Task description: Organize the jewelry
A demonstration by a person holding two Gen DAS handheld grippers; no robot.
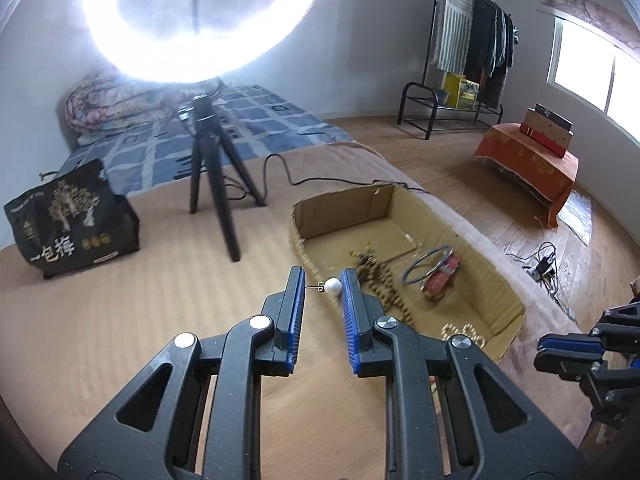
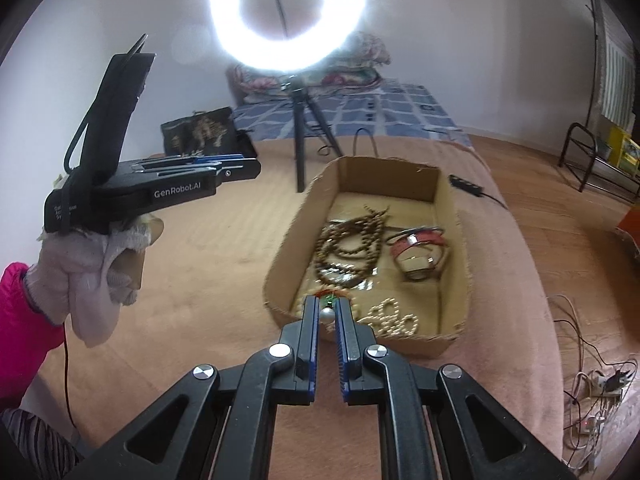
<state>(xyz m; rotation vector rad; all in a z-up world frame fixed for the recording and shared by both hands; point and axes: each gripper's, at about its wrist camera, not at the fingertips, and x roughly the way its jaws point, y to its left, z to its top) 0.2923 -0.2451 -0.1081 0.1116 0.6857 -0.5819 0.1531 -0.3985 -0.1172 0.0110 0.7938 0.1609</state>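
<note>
The glaring white ring light [image 1: 200,20] is cut off by the top edge, far beyond the tongs; small gold pieces [image 1: 362,250] in the open cardboard box [image 1: 496,312] ahead blur together.

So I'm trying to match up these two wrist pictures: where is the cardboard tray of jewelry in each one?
Left wrist view: the cardboard tray lies right of centre, just beyond the left gripper fingers.
Right wrist view: the tray sits at centre, straight ahead of the right gripper, brown bead strands inside.
Shared landmark: the ring light's black tripod, standing behind the tray's left end.
</note>
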